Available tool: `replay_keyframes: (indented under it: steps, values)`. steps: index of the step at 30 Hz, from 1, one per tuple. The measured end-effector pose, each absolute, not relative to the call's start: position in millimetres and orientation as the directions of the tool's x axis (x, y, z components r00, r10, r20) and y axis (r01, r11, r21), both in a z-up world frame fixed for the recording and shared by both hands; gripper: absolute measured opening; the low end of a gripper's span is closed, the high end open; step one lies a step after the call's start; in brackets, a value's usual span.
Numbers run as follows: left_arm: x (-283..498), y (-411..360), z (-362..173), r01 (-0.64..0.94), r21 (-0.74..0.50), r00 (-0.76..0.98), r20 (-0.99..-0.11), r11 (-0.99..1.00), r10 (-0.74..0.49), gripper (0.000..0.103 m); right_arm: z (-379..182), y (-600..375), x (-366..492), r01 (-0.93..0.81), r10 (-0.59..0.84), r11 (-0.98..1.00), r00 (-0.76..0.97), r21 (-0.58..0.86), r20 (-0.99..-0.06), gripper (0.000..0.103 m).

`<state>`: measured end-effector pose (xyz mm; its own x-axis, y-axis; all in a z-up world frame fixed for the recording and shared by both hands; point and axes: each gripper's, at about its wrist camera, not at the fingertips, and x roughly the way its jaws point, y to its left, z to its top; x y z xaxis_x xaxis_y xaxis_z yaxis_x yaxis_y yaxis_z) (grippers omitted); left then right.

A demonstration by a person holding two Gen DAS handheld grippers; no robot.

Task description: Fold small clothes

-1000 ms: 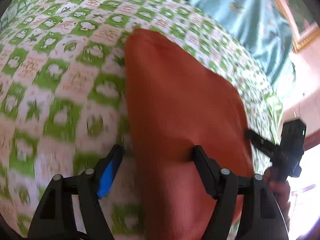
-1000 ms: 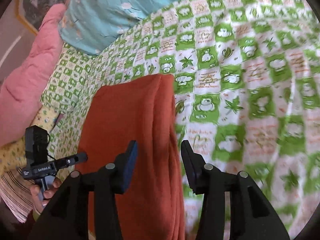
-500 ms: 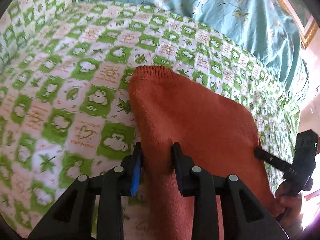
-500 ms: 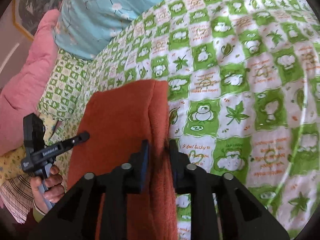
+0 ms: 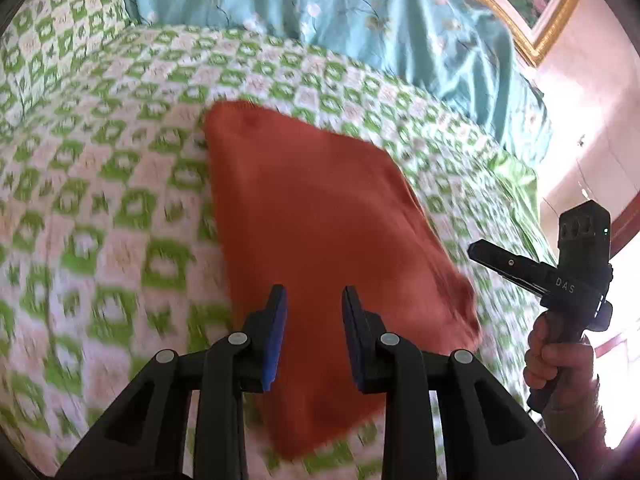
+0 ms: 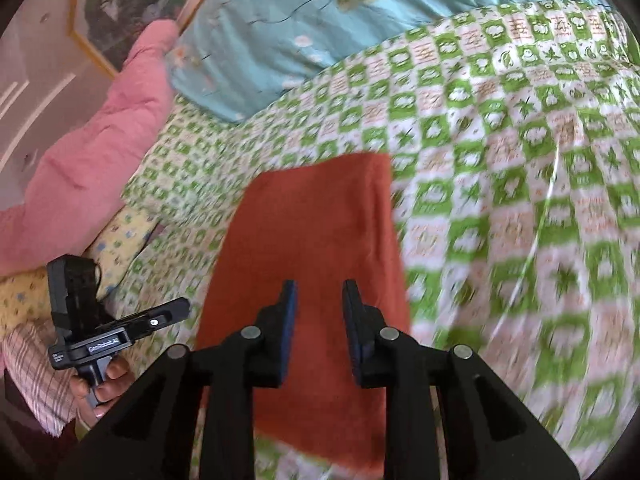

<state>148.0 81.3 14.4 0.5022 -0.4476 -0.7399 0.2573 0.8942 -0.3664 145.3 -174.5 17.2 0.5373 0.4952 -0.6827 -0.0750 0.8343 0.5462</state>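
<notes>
Left claw [image 5: 312, 308] hung above the near part of the folded rust-orange garment [image 5: 320, 220], its jaws apart and gripping nothing. Right claw [image 6: 318, 300] hovered likewise, its jaws narrowly parted and empty over the same cloth, which lay flat on the green-checked bed [image 6: 520, 200] below a teal pillow [image 6: 300, 12].
</notes>
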Motion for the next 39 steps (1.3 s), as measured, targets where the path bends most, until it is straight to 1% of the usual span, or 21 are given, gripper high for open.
replay_keyframes:
  steps: [1, 3, 5, 7, 9, 11, 14, 17, 19, 20, 22, 23, 25, 26, 27, 29, 31, 33, 37, 39]
  values:
    - [138.9, 80.3, 11.9, 0.263, -0.374, 0.490, -0.742, 0.889, -0.457, 0.027, 16.6, -172.2, 138.2, -0.080, 0.501, 0.833, 0.531, 0.548, -0.683, 0.027]
    - [124.2, 77.0, 6.7, 0.280, -0.381, 0.461, -0.752, 0.881, -0.472, 0.027, 12.6, -167.9, 121.8, -0.078, 0.500, 0.835, 0.517, 0.544, -0.694, 0.033]
    - [112.1, 73.0, 0.6, 0.308, -0.372, 0.436, -0.763, 0.876, -0.478, 0.027, 3.4, -161.1, 107.9, -0.080, 0.460, 0.869, 0.491, 0.488, -0.740, 0.034]
    - [104.6, 68.1, -14.5, 0.313, -0.319, 0.412, -0.803, 0.894, -0.431, 0.029, -12.1, -157.3, 100.4, -0.069, 0.400, 0.906, 0.455, 0.417, -0.795, 0.034]
    - [102.1, 64.6, -31.5, 0.305, -0.282, 0.372, -0.844, 0.910, -0.386, 0.026, -30.2, -158.5, 97.6, -0.051, 0.344, 0.933, 0.419, 0.356, -0.840, 0.034]
    - [96.2, 63.0, -35.0, 0.316, -0.255, 0.388, -0.844, 0.914, -0.369, 0.026, -33.8, -163.4, 93.7, -0.045, 0.360, 0.924, 0.435, 0.379, -0.826, 0.034]
    - [90.6, 58.5, -33.0, 0.322, -0.228, 0.400, -0.847, 0.919, -0.351, 0.026, -31.2, -164.2, 89.8, -0.043, 0.344, 0.930, 0.443, 0.364, -0.828, 0.034]
    - [93.7, 60.2, -34.8, 0.315, -0.241, 0.399, -0.844, 0.918, -0.358, 0.027, -28.8, -163.9, 83.5, -0.040, 0.315, 0.942, 0.450, 0.333, -0.836, 0.034]
    - [96.4, 61.6, -35.3, 0.303, -0.253, 0.397, -0.843, 0.919, -0.363, 0.027, -31.1, -167.4, 80.7, -0.005, 0.259, 0.958, 0.442, 0.286, -0.859, 0.040]
    - [95.4, 62.8, -34.9, 0.299, -0.257, 0.398, -0.842, 0.919, -0.364, 0.027, -32.5, -170.2, 79.5, 0.008, 0.254, 0.958, 0.433, 0.286, -0.865, 0.040]
    - [91.9, 64.9, -30.5, 0.286, -0.263, 0.407, -0.837, 0.921, -0.365, 0.029, -29.6, -178.6, 74.9, 0.038, 0.301, 0.934, 0.454, 0.356, -0.839, 0.041]
    - [91.2, 67.5, -29.7, 0.284, -0.264, 0.410, -0.836, 0.922, -0.365, 0.032, -25.7, -179.1, 73.1, 0.039, 0.304, 0.932, 0.464, 0.361, -0.832, 0.041]
    - [86.7, 68.4, -24.8, 0.269, -0.252, 0.424, -0.835, 0.930, -0.349, 0.035, -14.2, -176.2, 68.5, 0.025, 0.291, 0.937, 0.493, 0.348, -0.820, 0.041]
    - [83.9, 69.2, -21.8, 0.264, -0.240, 0.434, -0.836, 0.934, -0.337, 0.040, -8.8, -174.7, 66.6, 0.020, 0.295, 0.935, 0.504, 0.353, -0.812, 0.041]
    - [82.0, 69.9, -19.8, 0.259, -0.232, 0.440, -0.836, 0.938, -0.328, 0.047, -2.1, -172.9, 64.4, 0.012, 0.301, 0.933, 0.517, 0.359, -0.801, 0.041]
    - [77.3, 73.2, -15.3, 0.238, -0.196, 0.465, -0.837, 0.951, -0.288, 0.052, 7.7, -168.7, 60.9, -0.002, 0.294, 0.938, 0.537, 0.347, -0.791, 0.041]
    - [72.5, 76.3, -12.1, 0.222, -0.163, 0.484, -0.837, 0.961, -0.254, 0.052, 14.9, -165.2, 57.8, -0.017, 0.301, 0.937, 0.549, 0.349, -0.780, 0.042]
    - [69.2, 82.5, -11.7, 0.204, -0.152, 0.491, -0.839, 0.967, -0.235, 0.056, 19.4, -160.3, 54.1, -0.026, 0.304, 0.937, 0.558, 0.350, -0.772, 0.045]
    - [63.5, 91.3, -14.5, 0.169, -0.114, 0.505, -0.843, 0.979, -0.186, 0.057, 20.7, -146.7, 46.2, -0.052, 0.320, 0.935, 0.555, 0.352, -0.768, 0.050]
    - [61.4, 91.9, -15.6, 0.153, -0.087, 0.517, -0.842, 0.984, -0.155, 0.061, 19.5, -139.3, 41.0, -0.066, 0.320, 0.937, 0.550, 0.342, -0.772, 0.052]
